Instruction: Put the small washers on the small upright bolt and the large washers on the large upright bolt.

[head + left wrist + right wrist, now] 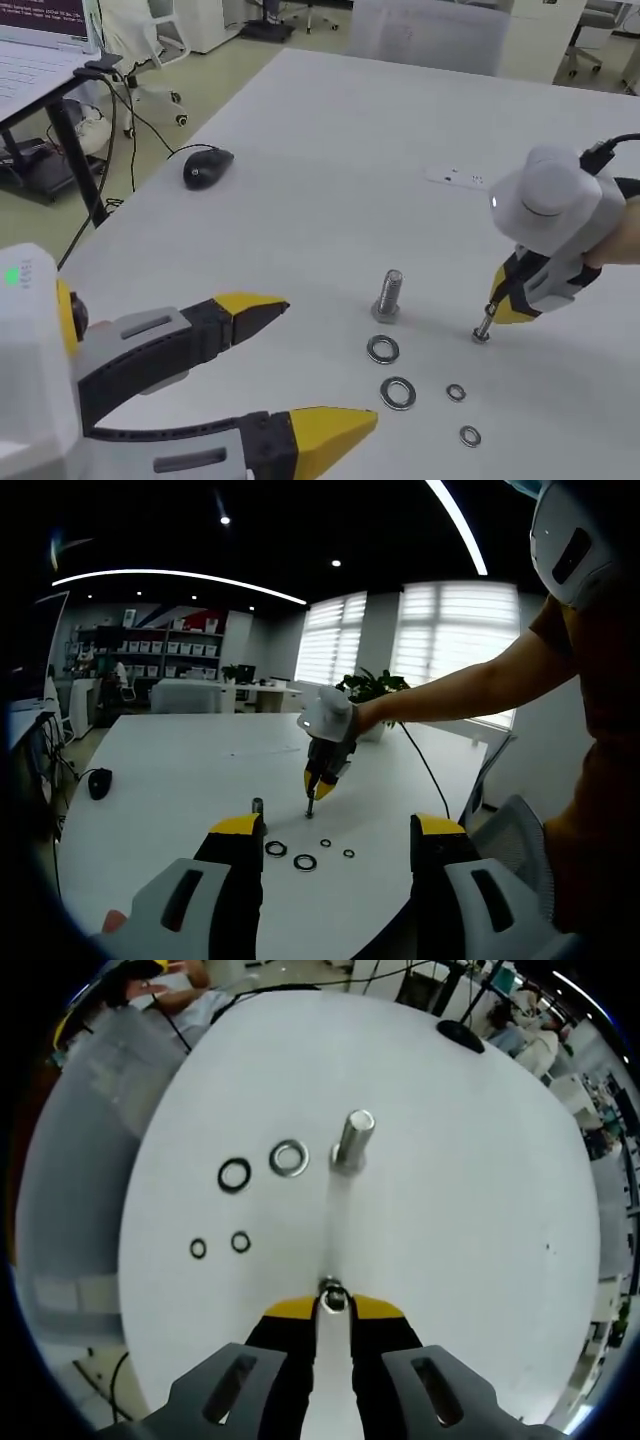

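Washers barely started, four loose on the counter [330,150]

Right gripper [333,1305] jaws were nearly shut, tips at the top of the small bolt [483,328]; can't tell if a washer was pinched there. Large bolt [390,293] stood bare, straight ahead of those jaws. Two large washers [382,349] and two small washers [456,392] lay ahead-left, not yet placed. Left gripper [330,365] jaws were wide open, empty, well short of everything.
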Demonstrator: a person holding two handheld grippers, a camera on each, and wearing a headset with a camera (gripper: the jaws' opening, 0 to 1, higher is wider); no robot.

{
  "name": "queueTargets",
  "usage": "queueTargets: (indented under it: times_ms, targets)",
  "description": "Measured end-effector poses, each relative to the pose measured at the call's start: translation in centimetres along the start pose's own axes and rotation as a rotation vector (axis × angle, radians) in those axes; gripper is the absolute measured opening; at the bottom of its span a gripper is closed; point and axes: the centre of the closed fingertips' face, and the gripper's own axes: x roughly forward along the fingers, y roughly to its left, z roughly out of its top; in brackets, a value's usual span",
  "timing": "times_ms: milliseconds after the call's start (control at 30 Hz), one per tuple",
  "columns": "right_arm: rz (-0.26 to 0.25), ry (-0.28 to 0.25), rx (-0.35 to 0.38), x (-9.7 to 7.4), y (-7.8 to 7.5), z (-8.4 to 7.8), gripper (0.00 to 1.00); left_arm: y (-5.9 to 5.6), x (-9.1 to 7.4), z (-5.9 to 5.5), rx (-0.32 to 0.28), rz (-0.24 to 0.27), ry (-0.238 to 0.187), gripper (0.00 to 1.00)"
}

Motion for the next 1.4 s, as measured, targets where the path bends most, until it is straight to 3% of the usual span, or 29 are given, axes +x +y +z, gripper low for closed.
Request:
queueTargets:
  times_ms: [733, 933, 1167, 1400]
  targets:
    - [0.022, 0.003, -0.022, 3.3, 0.3, -0.8, 0.13, 0.8, 0.0, -0.5, -0.018, 0.015, 0.013, 0.58]
    - [0.018, -0.017, -0.006, 2.9, 0.2, -0.9, 0.15, 0.9, 0.1, -0.6, -0.016, 0.012, 0.018, 0.58]
    - [-0.001, -0.027, 0.028, 1.2, 0.6, -1.8, 0.16, 0.7, 0.1, -0.4, -0.011, 0.009, 0.011, 0.58]
    - [0.006, -0.029, 0.047, 0.0, 3.2, -2.6, 0.17, -0.1, 0.1, -0.1, 0.002, -0.005, 0.003, 0.58]
